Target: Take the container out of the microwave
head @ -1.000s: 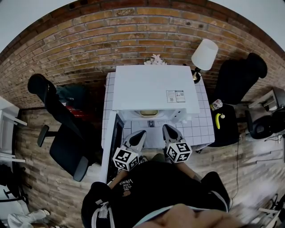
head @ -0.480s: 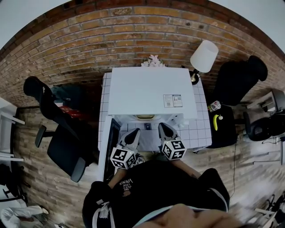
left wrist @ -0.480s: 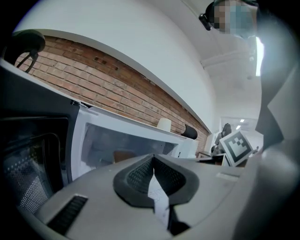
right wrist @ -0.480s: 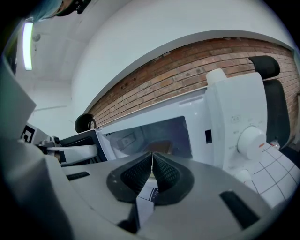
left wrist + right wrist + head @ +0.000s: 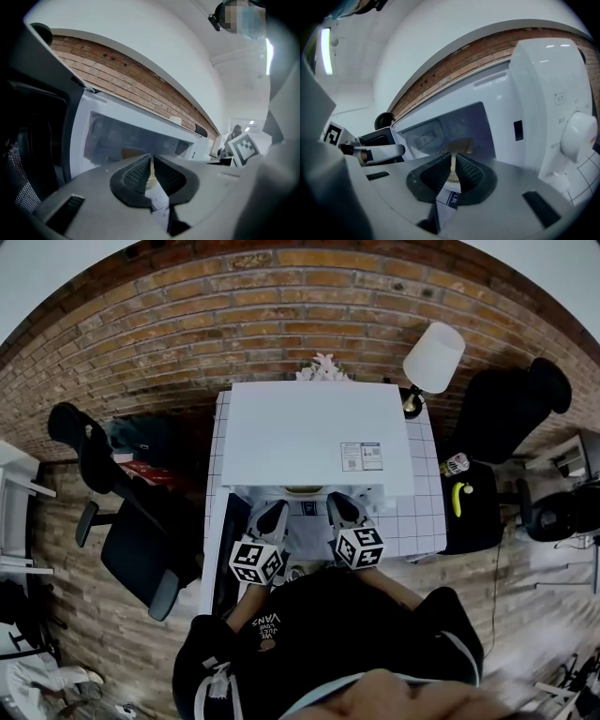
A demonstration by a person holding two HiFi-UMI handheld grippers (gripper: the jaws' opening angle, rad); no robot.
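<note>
A white microwave (image 5: 314, 437) stands on a tiled table (image 5: 424, 514), its dark door (image 5: 228, 554) swung open to the left. Inside the cavity sits a tan container (image 5: 132, 153), also visible in the right gripper view as a tan container (image 5: 460, 146); from above only its edge (image 5: 303, 489) shows under the microwave's top. My left gripper (image 5: 278, 510) and right gripper (image 5: 333, 501) point side by side at the opening. The left gripper (image 5: 152, 161) is shut on nothing, short of the cavity. The right gripper (image 5: 453, 161) is likewise shut and empty.
A printed paper (image 5: 451, 199) lies in front of the microwave. Its control knob (image 5: 579, 133) is at the right. A lamp (image 5: 433, 357) stands at the table's back right; a banana (image 5: 458, 498) and a can (image 5: 455, 465) lie further right. Office chairs (image 5: 131, 531) flank the table.
Both grippers have moved forward and a little down toward the microwave opening, staying shut. The container has not moved.
</note>
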